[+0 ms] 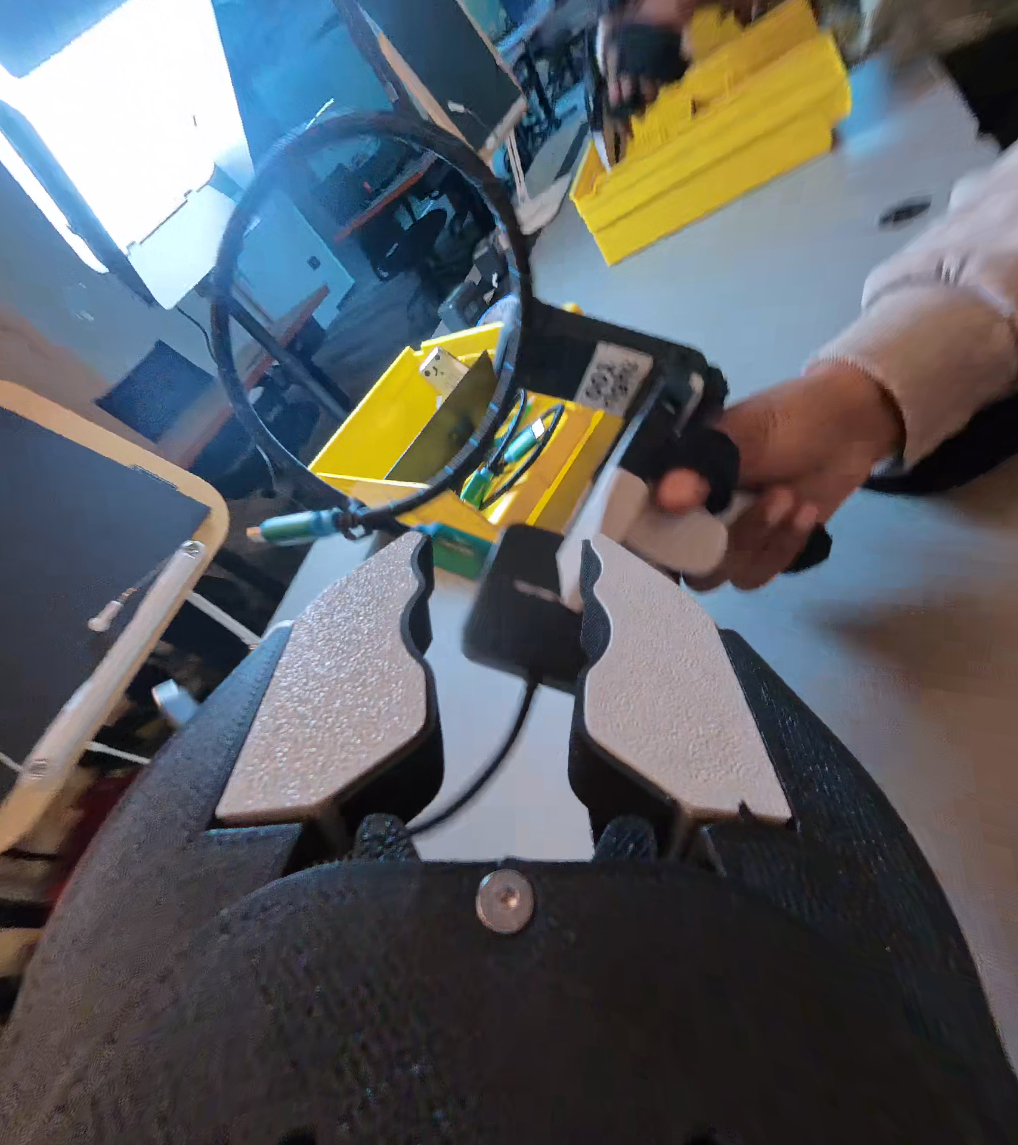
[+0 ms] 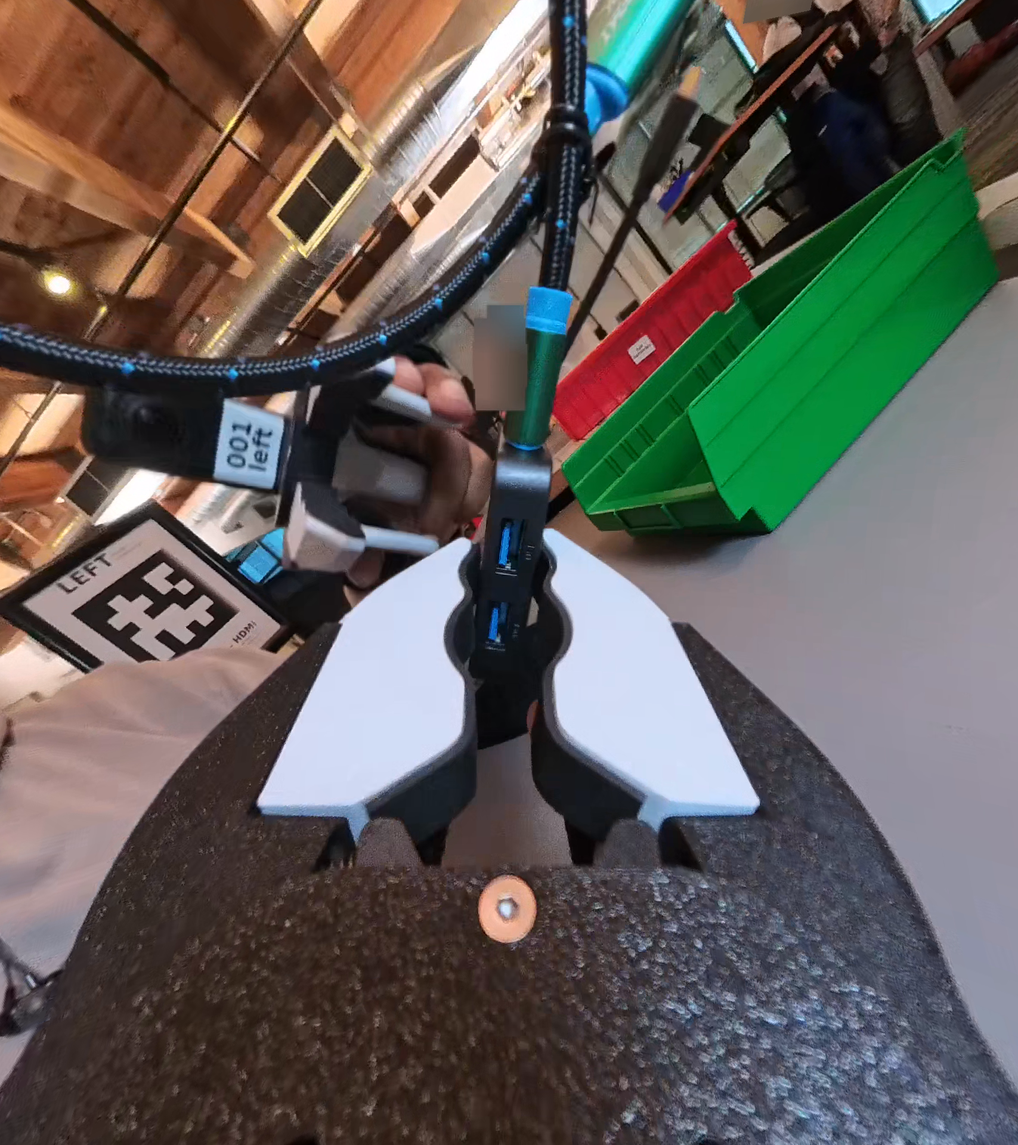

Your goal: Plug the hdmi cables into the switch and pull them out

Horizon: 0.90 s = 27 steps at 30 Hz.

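Observation:
My right gripper (image 2: 509, 551) is shut on a black switch (image 2: 509, 495) with blue ports on its side and holds it above the grey table. A green HDMI plug (image 2: 540, 378) sits in the switch's far end, and its black braided cable (image 2: 184, 368) loops away to the left. In the left wrist view my left gripper (image 1: 506, 545) is open and empty, just short of the switch (image 1: 518, 613), which the right gripper (image 1: 565, 579) pinches. The switch's thin lead runs between my left fingers. The cable loop (image 1: 227, 322) ends in a free green plug (image 1: 292, 528).
A yellow bin (image 1: 370, 434) holding more cables stands behind the switch. More yellow bins (image 1: 711, 155) are farther back. A green bin (image 2: 803, 396) and a red bin (image 2: 655, 347) stand on the table (image 2: 865, 681). A framed marker board (image 2: 140, 595) leans at the left. Spacing between my two grippers at the tips: around 5 cm.

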### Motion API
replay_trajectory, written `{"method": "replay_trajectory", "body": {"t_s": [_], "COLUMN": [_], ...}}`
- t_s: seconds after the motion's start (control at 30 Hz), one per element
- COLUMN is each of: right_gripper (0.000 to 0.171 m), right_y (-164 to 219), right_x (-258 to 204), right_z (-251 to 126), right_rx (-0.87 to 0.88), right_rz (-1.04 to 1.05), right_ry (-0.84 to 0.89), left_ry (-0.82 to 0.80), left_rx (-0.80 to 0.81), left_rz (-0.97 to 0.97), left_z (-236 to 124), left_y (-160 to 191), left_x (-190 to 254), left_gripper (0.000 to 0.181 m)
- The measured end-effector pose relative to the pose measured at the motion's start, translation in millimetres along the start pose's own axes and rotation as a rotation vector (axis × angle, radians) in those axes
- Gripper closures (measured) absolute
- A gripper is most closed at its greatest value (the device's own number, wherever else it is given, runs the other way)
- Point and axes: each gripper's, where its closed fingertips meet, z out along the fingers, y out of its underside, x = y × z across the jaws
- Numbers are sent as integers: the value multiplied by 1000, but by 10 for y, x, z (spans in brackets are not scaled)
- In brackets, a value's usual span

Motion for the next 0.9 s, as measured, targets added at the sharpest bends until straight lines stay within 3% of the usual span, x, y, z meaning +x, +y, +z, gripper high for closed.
{"method": "replay_trajectory", "body": {"t_s": [0.1,0.2,0.27,0.37,0.53,0.6,0.8,0.9], "right_gripper": [157,155,155,149,128,133,134,131], "right_y": [-120,-161,-172,-199,-201,-199,-336,-331], "right_x": [79,67,69,-18,-402,-483,-182,-82], "right_z": [-55,-44,-38,-40,-17,-62,-309,-363], "right_rx": [53,78,84,65,-5,-37,-103,-213], "right_rz": [15,27,31,-10,-99,-225,-682,-930], "right_ry": [68,109,141,129,-66,-81,205,324], "left_ry": [-69,-244,-384,-487,-369,-298,-68,71], "left_rx": [-110,-271,-266,-169,47,173,486,571], "left_rz": [216,578,786,822,464,216,-344,-489], "left_z": [90,233,286,275,114,-8,-370,-407], "left_y": [189,470,480,384,180,69,-63,-34], "left_x": [169,110,22,-47,-51,-90,-343,-310], "left_gripper": [136,143,145,155,162,167,167,167]}}
